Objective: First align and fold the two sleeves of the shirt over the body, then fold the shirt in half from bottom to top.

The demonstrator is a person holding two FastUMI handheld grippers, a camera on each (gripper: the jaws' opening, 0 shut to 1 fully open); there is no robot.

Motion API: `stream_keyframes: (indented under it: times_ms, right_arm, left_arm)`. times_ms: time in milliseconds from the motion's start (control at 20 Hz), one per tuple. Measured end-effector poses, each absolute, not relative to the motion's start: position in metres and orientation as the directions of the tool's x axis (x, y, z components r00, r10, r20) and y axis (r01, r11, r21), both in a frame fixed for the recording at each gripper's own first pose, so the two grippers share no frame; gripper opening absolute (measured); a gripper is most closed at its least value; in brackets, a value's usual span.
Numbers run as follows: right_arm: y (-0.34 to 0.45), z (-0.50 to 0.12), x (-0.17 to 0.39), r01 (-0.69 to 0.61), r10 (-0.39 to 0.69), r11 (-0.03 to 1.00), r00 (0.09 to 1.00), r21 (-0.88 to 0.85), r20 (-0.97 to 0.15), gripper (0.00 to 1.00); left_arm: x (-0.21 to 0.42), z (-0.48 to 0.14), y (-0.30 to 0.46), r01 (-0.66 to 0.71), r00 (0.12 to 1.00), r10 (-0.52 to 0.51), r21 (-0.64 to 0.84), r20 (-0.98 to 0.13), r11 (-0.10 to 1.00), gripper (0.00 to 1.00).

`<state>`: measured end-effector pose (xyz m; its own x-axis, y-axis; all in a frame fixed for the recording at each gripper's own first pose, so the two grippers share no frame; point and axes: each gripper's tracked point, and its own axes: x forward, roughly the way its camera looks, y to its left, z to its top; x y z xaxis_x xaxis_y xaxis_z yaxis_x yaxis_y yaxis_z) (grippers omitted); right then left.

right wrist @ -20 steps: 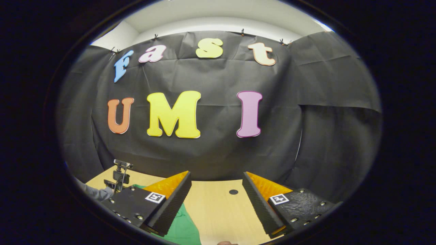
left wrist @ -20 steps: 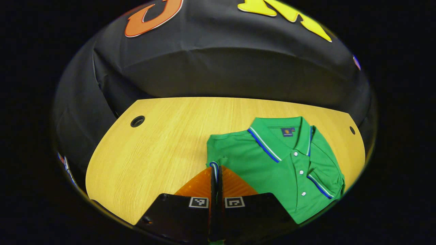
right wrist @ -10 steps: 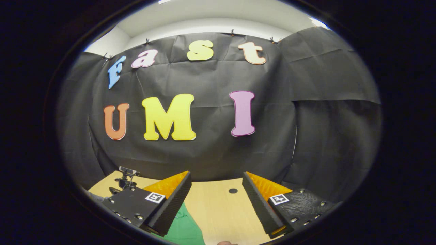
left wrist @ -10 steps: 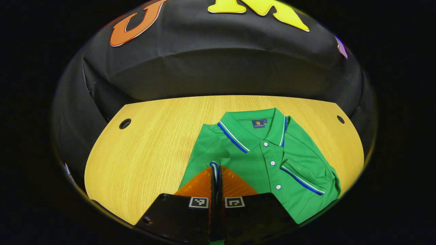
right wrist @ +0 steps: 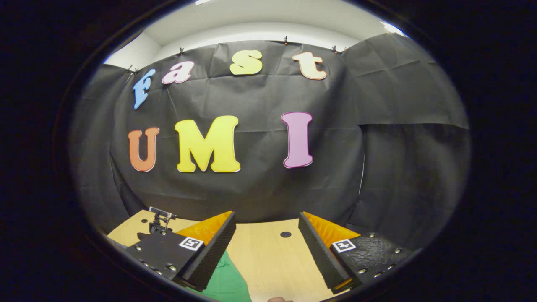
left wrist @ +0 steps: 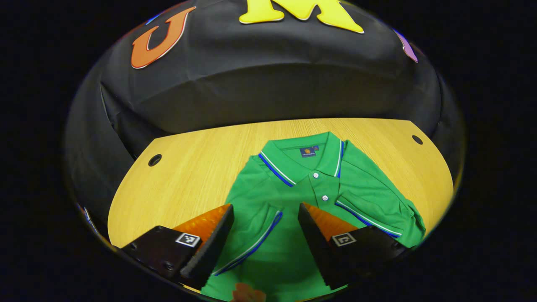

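Green polo shirt (left wrist: 310, 197) lies collar-far on the wooden table (left wrist: 188, 167), both sleeves folded over the body; left sleeve cuff (left wrist: 256, 239) rests between my left gripper's (left wrist: 265, 233) wide-spread jaws, gripping nothing. Right gripper (right wrist: 267, 245) hangs wide too, holding nothing, to the right of the shirt, pointed at the wall. I judge the bottom-to-top fold comes next.

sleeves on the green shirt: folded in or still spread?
Folded in. Both striped cuffs lie on the shirt's body: the left sleeve between the open left tongs, the right sleeve beside the buttons. Bottom-to-top fold not yet done.
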<state>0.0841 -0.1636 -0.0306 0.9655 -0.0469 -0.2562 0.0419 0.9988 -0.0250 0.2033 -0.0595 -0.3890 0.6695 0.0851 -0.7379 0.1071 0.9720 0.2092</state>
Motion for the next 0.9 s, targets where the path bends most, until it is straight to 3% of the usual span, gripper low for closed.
stream_keyframes:
  times_ms: [400,600,900]
  right_arm:
    - [-0.146,-0.037,0.085,0.015,-0.022,0.999,0.963,-0.028,-0.267,0.95]
    - [-0.123,-0.035,0.088,-0.019,0.015,1.0,0.968,-0.015,-0.251,0.95]
    - [-0.08,-0.043,0.084,-0.089,0.086,0.996,0.964,0.001,-0.25,0.95]
  left_arm:
    - [0.202,-0.365,-0.075,0.139,0.721,0.03,0.186,-0.692,0.973,0.97]
    - [0.189,-0.314,-0.072,0.09,0.796,-0.017,0.09,-0.605,0.992,1.0]
    - [0.157,-0.226,-0.046,0.047,0.892,-0.022,0.044,-0.451,0.998,0.96]
